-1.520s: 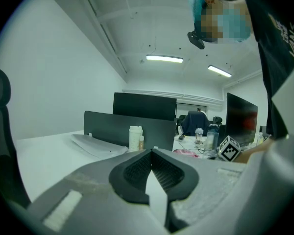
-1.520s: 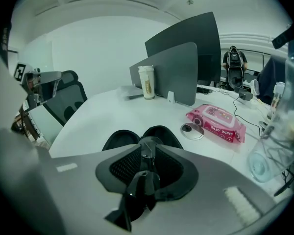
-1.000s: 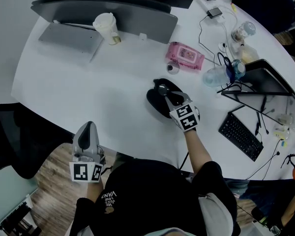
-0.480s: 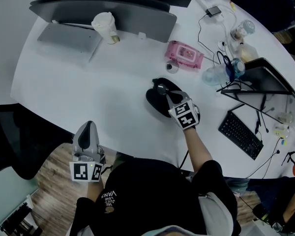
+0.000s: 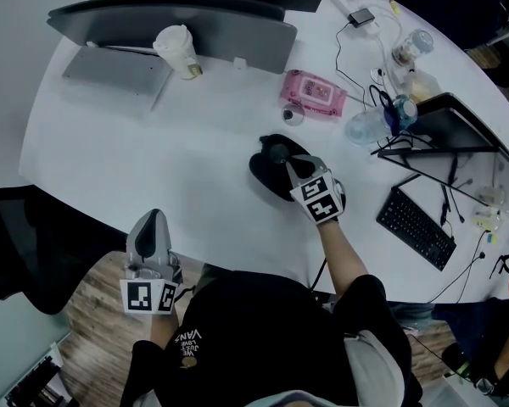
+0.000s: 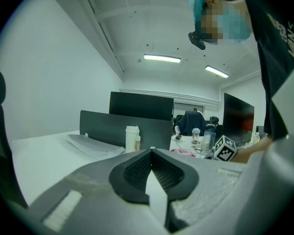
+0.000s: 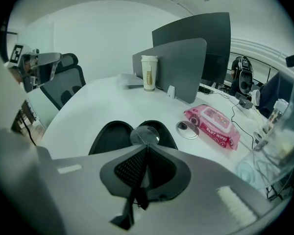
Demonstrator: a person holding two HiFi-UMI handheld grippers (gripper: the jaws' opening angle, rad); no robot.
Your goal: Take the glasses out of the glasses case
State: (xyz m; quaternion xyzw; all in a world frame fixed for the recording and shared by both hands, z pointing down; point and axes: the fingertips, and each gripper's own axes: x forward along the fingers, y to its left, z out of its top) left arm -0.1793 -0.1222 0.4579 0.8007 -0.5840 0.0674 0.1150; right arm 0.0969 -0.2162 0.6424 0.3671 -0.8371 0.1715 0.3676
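Observation:
An open black glasses case lies on the white table, just in front of the person. My right gripper hovers over the case, shut on the glasses. In the right gripper view one round lens sticks out past the shut jaws of that gripper, above the two halves of the case. A dark temple arm hangs below the pads. My left gripper is held off the table's near edge, by the person's body. Its jaws are shut on nothing.
A pink wipes pack and a small round lid lie beyond the case. A paper cup stands by a grey screen. Plastic bottles, cables and a keyboard crowd the right. A black chair is at the left.
The right gripper, with the glasses in it, has shifted very slightly left over the case. The left gripper has not moved.

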